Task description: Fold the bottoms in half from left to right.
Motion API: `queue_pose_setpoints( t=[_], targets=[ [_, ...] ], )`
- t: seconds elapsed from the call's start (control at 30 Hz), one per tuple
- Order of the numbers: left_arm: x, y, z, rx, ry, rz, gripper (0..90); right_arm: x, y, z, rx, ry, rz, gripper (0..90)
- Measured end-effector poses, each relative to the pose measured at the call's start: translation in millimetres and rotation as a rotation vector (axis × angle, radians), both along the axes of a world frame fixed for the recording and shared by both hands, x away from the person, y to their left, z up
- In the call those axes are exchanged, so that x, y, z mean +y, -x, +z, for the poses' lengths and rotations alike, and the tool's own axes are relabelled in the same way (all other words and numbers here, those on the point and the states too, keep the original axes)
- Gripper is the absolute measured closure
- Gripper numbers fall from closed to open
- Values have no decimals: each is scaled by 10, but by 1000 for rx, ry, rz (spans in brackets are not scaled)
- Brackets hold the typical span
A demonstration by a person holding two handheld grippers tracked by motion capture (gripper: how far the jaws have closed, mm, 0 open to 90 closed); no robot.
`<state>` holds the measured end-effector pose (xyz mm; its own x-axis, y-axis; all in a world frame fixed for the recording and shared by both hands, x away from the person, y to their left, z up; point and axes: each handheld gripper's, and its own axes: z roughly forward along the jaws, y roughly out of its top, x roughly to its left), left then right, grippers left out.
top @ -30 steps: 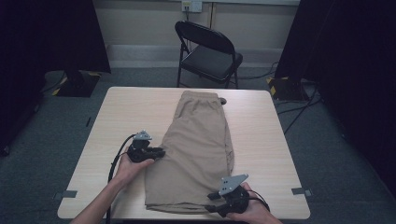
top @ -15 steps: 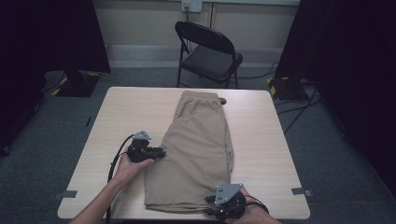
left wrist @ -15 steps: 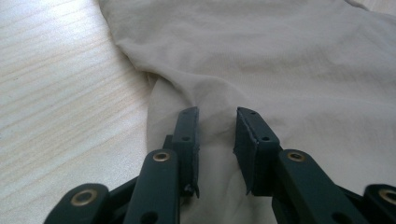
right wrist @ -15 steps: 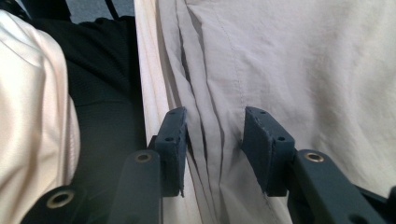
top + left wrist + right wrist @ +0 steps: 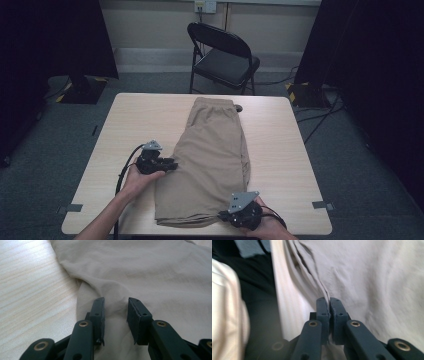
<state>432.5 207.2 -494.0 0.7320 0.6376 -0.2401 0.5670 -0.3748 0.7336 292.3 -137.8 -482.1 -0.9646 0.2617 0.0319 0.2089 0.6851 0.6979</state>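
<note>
Tan shorts (image 5: pixel 212 160) lie folded lengthwise, waistband far, hems near.

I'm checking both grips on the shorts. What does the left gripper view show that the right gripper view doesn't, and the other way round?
Left gripper view: the left gripper with its fingers apart and having just been opening, over a fold of the shorts at their side edge, cloth between the fingers but not pinched; bare table beside it.
Right gripper view: the right gripper with fingers having just closed on the layered hem of the shorts, at the table's near edge.
Both: tan cloth lying flat on the table.
</note>
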Motion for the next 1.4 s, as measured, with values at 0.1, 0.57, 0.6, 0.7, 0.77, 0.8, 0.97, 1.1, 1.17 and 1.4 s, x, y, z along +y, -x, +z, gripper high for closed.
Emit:
queue_pose_setpoints(
  t=[0.1, 0.57, 0.6, 0.7, 0.77, 0.8, 0.97, 1.1, 1.17, 1.4],
  targets=[
    [14, 19, 12, 17, 2, -17, 665, -56, -25, 98, 47, -86, -7, 882],
    [-5, 114, 73, 44, -14, -96, 595, -69, -611, 456, 50, -170, -49, 882],
    [-3, 120, 76, 45, -9, -93, 590, -69, -694, 440, 60, -171, -65, 882],
    [5, 142, 111, 42, 9, -92, 578, -87, -888, 332, 93, -177, -118, 882],
    [16, 172, 167, 34, 47, -91, 565, -90, -975, 243, 109, -169, -146, 882],
    [21, 186, 193, 30, 64, -97, 563, -87, -1004, 207, 115, -164, -150, 882],
    [-2, 330, 353, 17, 179, -148, 514, -78, -1039, 157, 120, -158, -165, 882],
    [-10, 402, 359, 64, 244, -199, 439, -68, -1007, 169, 110, -156, -161, 882],
    [-1, 425, 359, 71, 261, -218, 402, -66, -997, 174, 106, -156, -162, 882],
    [-46, 516, 377, 72, 239, -254, 350, -71, -1005, 176, 102, -158, -168, 882]
  ],
)
